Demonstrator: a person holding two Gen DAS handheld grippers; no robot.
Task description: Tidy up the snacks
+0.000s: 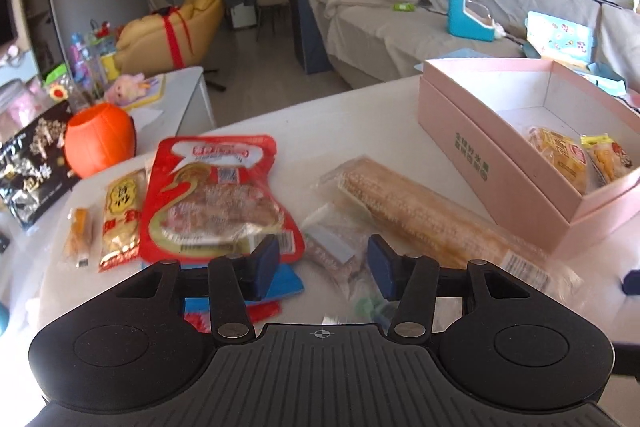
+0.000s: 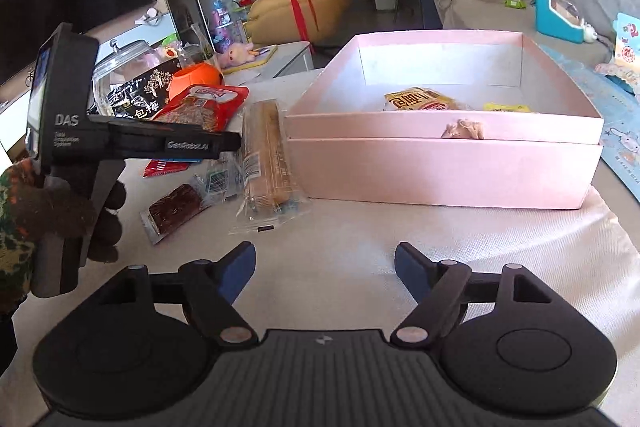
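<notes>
left gripper [image 1: 323, 261]: jaws part-open, empty, over brown snack bar [image 1: 340, 259] beside pink box [image 1: 496, 163] | right gripper [image 2: 325, 269]: jaws wide, empty | risk: nipping the neighbouring corn packet [image 1: 424, 215] too (wrappers overlap)

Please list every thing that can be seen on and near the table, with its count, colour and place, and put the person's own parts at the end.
box: 1, pink, open, table's right side
packets in box: at least 2, yellow
corn packet: 1, clear wrap, beside box
meat pouch: 1, red, left of corn
brown bar: 1, clear wrap, near front
small packets: 2, yellow-orange, far left
round container: 1, orange, behind pouch
black bag: 1, left rear
left tool: open, above brown bar
right tool: open, nothing between
gloved hand: 1, holding left tool
</notes>
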